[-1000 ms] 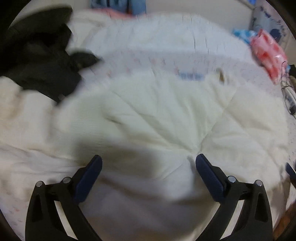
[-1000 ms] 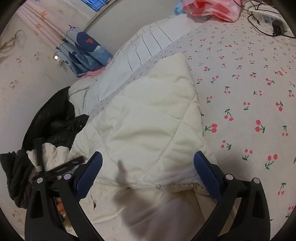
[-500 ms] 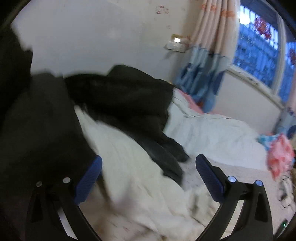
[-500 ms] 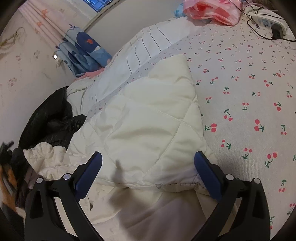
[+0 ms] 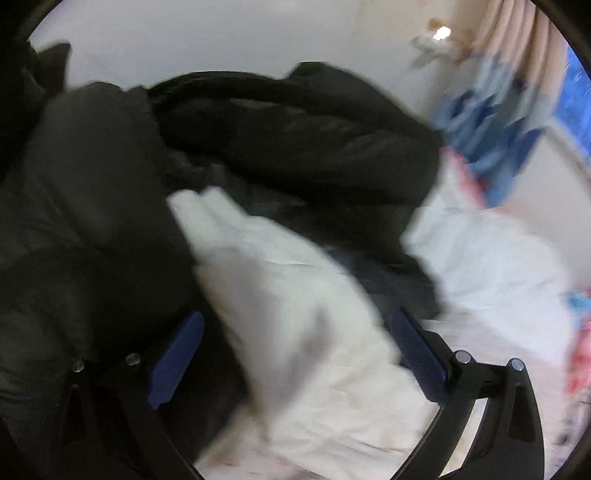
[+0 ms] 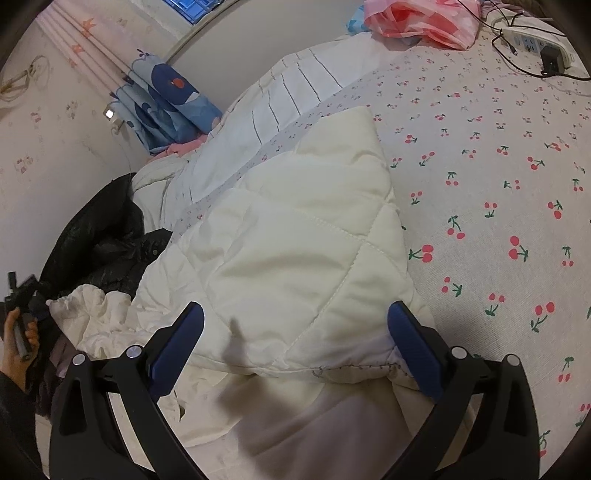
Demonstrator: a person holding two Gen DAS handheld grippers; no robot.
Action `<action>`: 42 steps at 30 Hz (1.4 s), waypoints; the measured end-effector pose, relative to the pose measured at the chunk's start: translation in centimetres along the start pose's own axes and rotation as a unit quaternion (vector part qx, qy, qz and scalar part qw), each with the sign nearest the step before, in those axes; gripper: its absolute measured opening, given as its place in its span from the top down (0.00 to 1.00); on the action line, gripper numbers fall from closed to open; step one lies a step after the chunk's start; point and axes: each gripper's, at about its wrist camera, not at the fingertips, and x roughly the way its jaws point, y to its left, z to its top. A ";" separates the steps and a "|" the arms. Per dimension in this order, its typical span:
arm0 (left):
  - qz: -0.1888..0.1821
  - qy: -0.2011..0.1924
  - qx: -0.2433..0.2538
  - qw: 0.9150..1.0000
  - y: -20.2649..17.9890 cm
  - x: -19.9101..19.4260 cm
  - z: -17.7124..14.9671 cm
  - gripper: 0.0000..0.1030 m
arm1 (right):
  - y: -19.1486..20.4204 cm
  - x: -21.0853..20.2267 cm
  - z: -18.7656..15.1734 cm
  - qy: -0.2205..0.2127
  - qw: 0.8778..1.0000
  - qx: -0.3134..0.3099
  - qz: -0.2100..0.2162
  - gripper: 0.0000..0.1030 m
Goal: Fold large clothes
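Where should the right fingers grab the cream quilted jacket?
Take the cream quilted jacket by its stitched near hem, coming in low from the near side. That edge lies flat between the open right gripper fingers, with looser white fabric below it.

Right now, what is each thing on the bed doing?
Left hand-held gripper: open, holding nothing.
Right hand-held gripper: open, over the coat.
Cream quilted coat: folded, lying flat.
Black jacket: crumpled in a heap.
Pink bag: scrunched up.
Power strip: has a plug in it.
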 end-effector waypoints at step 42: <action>-0.518 0.047 0.263 0.812 -34.7 -15.0 -29.5 0.86 | -4.6 -2.8 2.5 -0.028 0.942 0.182 0.281 0.07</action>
